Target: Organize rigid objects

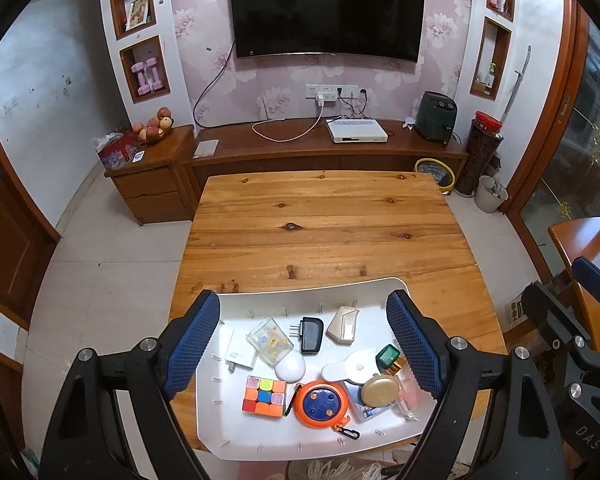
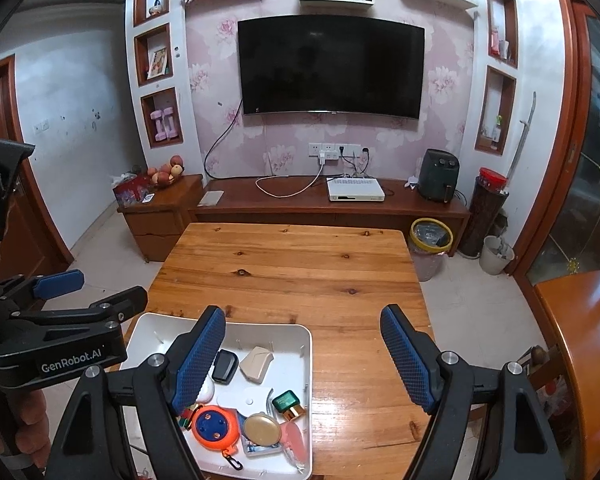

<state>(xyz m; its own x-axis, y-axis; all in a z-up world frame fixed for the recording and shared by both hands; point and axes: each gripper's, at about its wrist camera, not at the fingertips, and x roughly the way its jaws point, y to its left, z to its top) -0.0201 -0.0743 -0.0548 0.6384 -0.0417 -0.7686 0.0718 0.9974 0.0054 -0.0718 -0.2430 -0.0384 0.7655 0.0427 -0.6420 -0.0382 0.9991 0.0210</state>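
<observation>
On the table (image 1: 320, 220), at its near edge, sits a white tray (image 1: 300, 300); every place below is given from this tray. Left gripper (image 1: 306, 344) hangs over the tray, jaws wide, nothing between the pads. Right gripper (image 2: 304, 360) hangs over the tray's right rim and the bare wood beside it, jaws wide, gripping nothing.

Inside the tray: orange reel (image 1: 321, 403) at the near middle; cube (image 1: 264, 396) at the near left; gold lid (image 1: 379, 390) at the near right; beige box (image 1: 343, 325) near the far wall; black plug (image 1: 311, 334) just left of that; green bottle (image 1: 389, 357) by the right wall.
</observation>
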